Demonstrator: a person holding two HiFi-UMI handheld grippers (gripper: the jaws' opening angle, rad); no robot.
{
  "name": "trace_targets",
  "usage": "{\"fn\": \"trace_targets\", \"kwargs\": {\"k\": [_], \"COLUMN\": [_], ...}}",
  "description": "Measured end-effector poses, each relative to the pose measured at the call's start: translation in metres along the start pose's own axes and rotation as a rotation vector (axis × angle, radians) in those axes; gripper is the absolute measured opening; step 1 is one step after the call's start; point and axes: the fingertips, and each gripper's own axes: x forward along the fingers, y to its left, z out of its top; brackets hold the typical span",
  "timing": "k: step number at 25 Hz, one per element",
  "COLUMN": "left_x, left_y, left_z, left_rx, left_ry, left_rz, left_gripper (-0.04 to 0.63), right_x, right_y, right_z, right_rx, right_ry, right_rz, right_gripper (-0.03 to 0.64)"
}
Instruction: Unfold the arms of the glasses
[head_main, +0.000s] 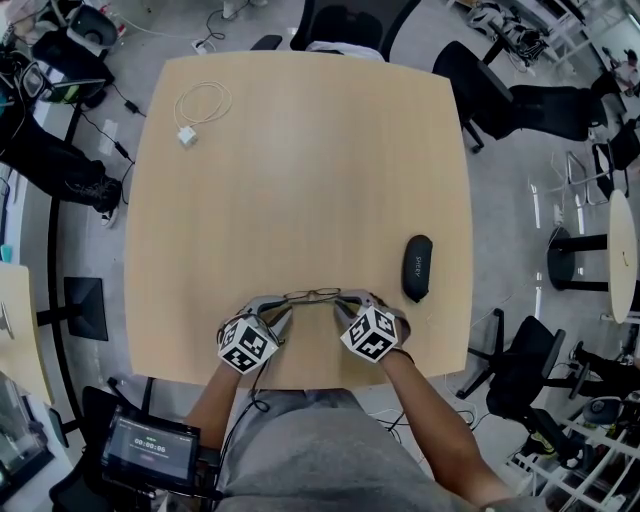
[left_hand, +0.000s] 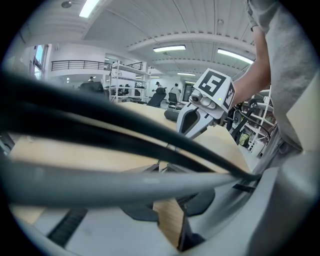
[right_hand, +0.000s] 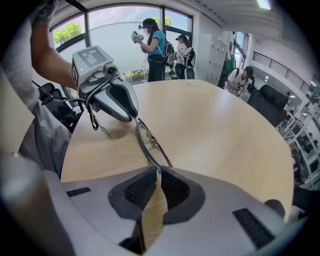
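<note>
Thin-framed glasses (head_main: 312, 295) lie near the front edge of the light wooden table (head_main: 300, 170), held between my two grippers. My left gripper (head_main: 287, 305) grips the left end of the glasses, and in its own view the left gripper (left_hand: 162, 165) has its jaws closed, with dark blurred bands crossing close to the lens. My right gripper (head_main: 340, 303) grips the right end. In the right gripper view the right gripper (right_hand: 157, 172) pinches a thin dark wire of the glasses (right_hand: 150, 142), which run on to the left gripper (right_hand: 134, 116).
A black glasses case (head_main: 417, 267) lies just right of the right gripper. A coiled white cable with a plug (head_main: 200, 105) sits at the far left corner. Office chairs (head_main: 345, 25) ring the table. People (right_hand: 155, 45) stand beyond its far side.
</note>
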Motion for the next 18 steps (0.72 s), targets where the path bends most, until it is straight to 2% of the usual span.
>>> {"fn": "trace_targets", "kwargs": {"k": [7, 13, 18], "left_x": [0.001, 0.003, 0.003], "left_y": [0.000, 0.010, 0.004], "left_z": [-0.006, -0.004, -0.005], "left_rx": [-0.024, -0.091, -0.126], "left_ry": [0.036, 0.059, 0.062], "left_rz": [0.014, 0.084, 0.083], "left_gripper": [0.026, 0.025, 0.023], "right_x": [0.002, 0.002, 0.001], "right_y": [-0.001, 0.003, 0.013], "right_z": [0.000, 0.001, 0.002], "right_rx": [0.036, 0.071, 0.080], "right_ry": [0.006, 0.043, 0.046], "right_rz": [-0.006, -0.037, -0.030], "right_gripper": [0.035, 0.035, 0.034]}}
